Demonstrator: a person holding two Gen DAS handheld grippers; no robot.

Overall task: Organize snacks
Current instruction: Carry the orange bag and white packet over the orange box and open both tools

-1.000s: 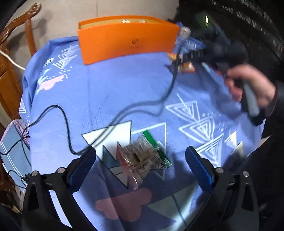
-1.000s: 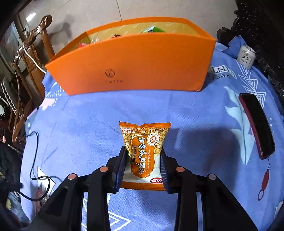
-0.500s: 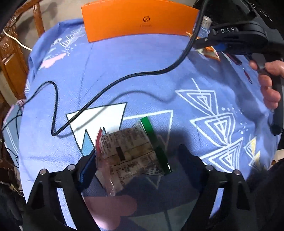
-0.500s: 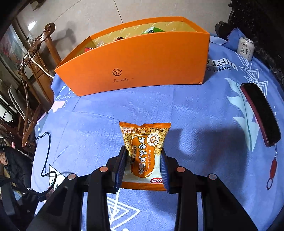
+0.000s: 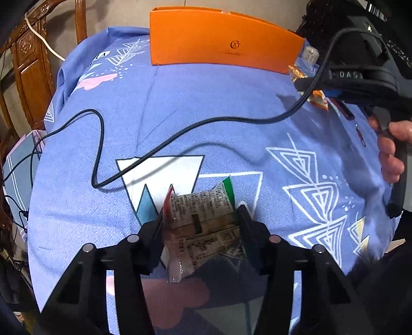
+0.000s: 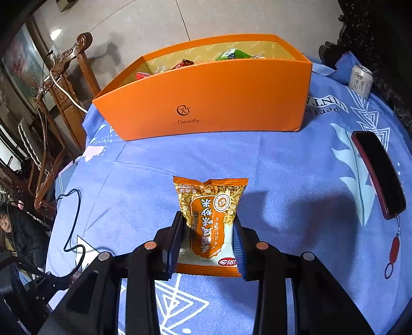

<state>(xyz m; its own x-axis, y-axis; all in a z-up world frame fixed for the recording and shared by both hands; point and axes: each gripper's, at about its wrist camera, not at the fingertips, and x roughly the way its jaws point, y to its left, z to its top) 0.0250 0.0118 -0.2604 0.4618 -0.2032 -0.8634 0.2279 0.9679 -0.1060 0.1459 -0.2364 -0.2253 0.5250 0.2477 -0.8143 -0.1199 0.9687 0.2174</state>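
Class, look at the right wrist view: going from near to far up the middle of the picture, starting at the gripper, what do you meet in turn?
Right hand-held gripper → orange snack packet between its fingers → bare stretch of blue tablecloth → orange box → snacks inside the box → tiled floor.

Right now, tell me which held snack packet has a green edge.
The clear printed packet in the left gripper; the right gripper holds an all-orange packet.

A table draped in a blue cloth with white geometric prints (image 6: 296, 180) carries an open orange cardboard box (image 6: 213, 103), a white drink can (image 6: 361, 80), a dark red-edged phone (image 6: 378, 172) and a trailing black cable (image 5: 180, 134).
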